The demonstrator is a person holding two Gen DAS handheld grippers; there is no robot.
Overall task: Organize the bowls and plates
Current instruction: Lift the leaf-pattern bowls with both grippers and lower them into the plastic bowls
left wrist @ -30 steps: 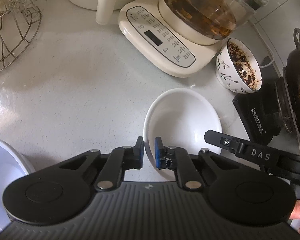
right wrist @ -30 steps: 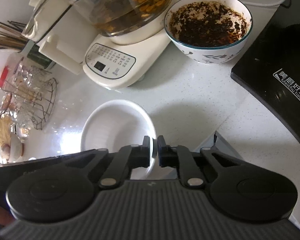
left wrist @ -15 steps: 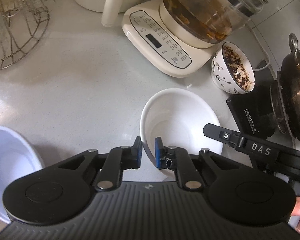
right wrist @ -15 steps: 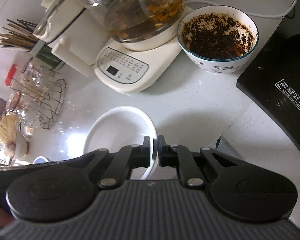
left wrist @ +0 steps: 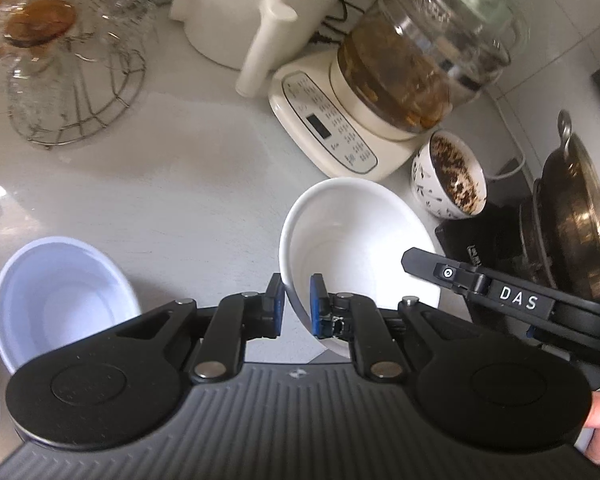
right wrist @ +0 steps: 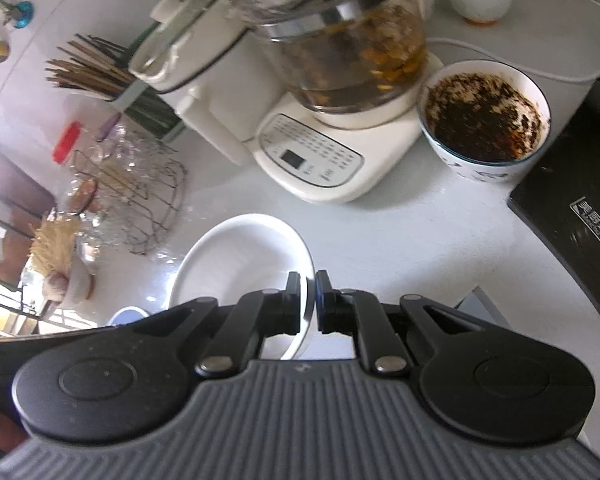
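A: Carrying goes best if both grips rise together. Counter (left wrist: 172,184) first: white, crowded at the back with the kettle base (left wrist: 332,128), a wire rack (left wrist: 76,92) of glasses and the stove (right wrist: 572,216).

B: And the load?

A: White bowl (left wrist: 352,240), clear of the counter by my reading, tilted, held by its rim from two sides. Left gripper (left wrist: 296,304) is pinched narrow on the near-left rim, one pad inside the wall, one outside. Right gripper (right wrist: 308,300) is pinched just as narrow on the opposite rim; its black arm shows in the left view.

B: Where does it go?

A: Likely onto the pale blue bowl (left wrist: 60,292), low left on the counter, well apart from the white one. That is a guess from the task.

B: Hazards?

A: Dirty bowl (right wrist: 484,120) sits near the stove edge, beside the kettle base. Keep the carry away from it. Thin rim, small pads: any twist between the two hands could lever the bowl out. Level it before lowering, centre it over the blue one, then release both sides together.
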